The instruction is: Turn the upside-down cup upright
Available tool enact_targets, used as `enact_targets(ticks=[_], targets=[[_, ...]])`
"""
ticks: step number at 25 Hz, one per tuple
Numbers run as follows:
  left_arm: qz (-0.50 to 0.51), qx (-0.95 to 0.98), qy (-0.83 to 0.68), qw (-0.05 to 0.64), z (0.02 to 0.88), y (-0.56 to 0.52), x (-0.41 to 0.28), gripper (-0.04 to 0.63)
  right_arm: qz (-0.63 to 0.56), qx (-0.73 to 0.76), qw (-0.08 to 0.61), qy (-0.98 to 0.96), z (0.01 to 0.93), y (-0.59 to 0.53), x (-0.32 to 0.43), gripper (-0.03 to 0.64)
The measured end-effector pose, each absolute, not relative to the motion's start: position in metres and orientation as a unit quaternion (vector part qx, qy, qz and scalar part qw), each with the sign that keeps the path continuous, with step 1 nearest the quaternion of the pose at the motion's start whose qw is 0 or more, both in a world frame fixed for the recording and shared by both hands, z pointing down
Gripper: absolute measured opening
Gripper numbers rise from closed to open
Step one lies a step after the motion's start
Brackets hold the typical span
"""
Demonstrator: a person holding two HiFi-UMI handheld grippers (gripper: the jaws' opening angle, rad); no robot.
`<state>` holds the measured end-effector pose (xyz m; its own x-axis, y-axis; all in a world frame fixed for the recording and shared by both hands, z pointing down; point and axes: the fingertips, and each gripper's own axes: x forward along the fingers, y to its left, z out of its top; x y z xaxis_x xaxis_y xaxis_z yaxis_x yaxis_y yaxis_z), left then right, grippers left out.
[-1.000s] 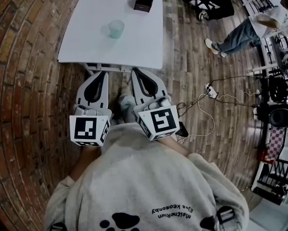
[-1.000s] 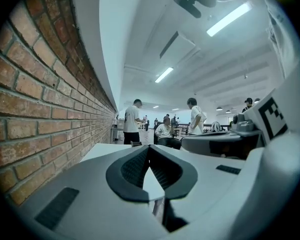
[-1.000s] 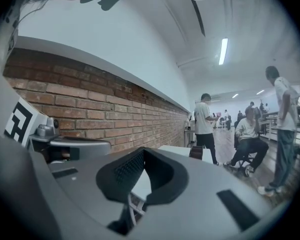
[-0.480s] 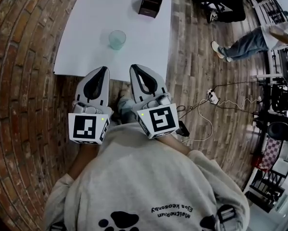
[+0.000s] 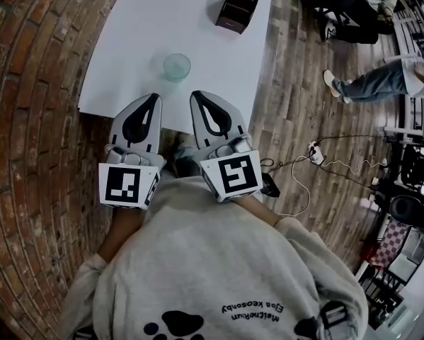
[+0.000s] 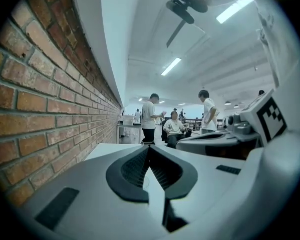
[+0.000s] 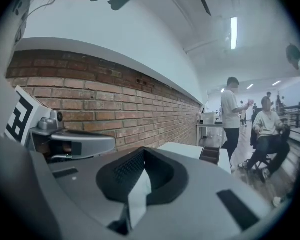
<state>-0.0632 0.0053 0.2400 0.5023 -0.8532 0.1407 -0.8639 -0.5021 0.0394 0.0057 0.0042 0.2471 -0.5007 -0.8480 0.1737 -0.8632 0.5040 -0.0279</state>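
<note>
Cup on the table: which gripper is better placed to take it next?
Right, narrowly. The cup sits just ahead, between both tips, but the right gripper points almost straight at it, the left gripper slightly past it. Both are shut and empty, so either must open first.

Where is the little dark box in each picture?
Head view: box at the top, far end of the white table.
Left gripper view: probably the tiny dark shape just above the jaw tips.
Right gripper view: box right of centre.
Shared landmark: the white table.
</note>
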Motion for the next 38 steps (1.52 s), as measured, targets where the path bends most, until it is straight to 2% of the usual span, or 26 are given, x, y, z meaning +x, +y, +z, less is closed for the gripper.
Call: enact_targets(ticks=[7,19,26,38], targets=[[0.047,0.868,-0.493,0.046,0.242,-0.012,-0.068,0.009,0.046,0.467,0.073,-0.88,0.255,-0.009,0.0,0.008],[0.075,0.884,-0.454,0.079,0.266,-0.031,-0.067,0.009,0.044,0.464,0.105,-0.878,0.276,-0.036,-0.009,0.016],[0.1,0.89,-0.434,0.098,0.285,-0.044,-0.064,0.009,0.07,0.458,0.131,-0.876,0.306,-0.046,-0.014,0.115],[0.139,0.89,-0.417,0.125,0.318,-0.061,-0.064,0.009,0.095,0.454,0.161,-0.871,0.349,-0.068,-0.02,0.221]])
